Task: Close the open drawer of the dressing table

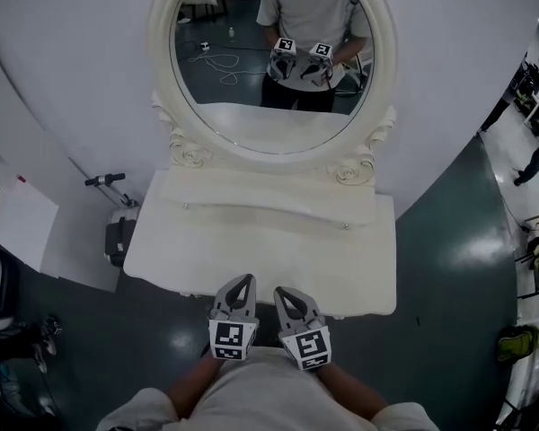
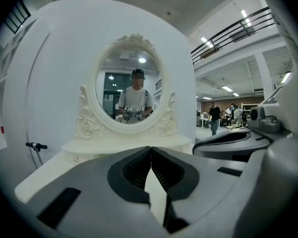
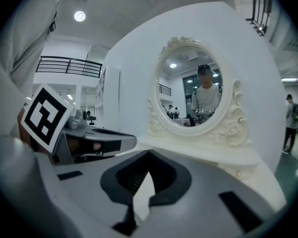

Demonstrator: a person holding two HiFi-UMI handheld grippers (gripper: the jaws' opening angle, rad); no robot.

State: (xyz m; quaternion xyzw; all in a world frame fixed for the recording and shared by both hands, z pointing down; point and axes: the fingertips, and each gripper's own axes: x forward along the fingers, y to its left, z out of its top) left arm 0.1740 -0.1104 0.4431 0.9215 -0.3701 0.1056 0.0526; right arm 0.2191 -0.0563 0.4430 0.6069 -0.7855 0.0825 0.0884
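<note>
Grey jaws of the left gripper [image 2: 150, 150] and the right gripper [image 3: 148, 155] are pressed together on nothing. Just ahead and below stands the dressing table [image 1: 251, 250]. No drawer juts from it, so the closing looks done.

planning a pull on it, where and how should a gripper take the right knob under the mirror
Probably take the right knob by its small head, jaws either side, coming in level from the front: it juts forward from the shelf front. The right gripper is shut, so open it first.
</note>
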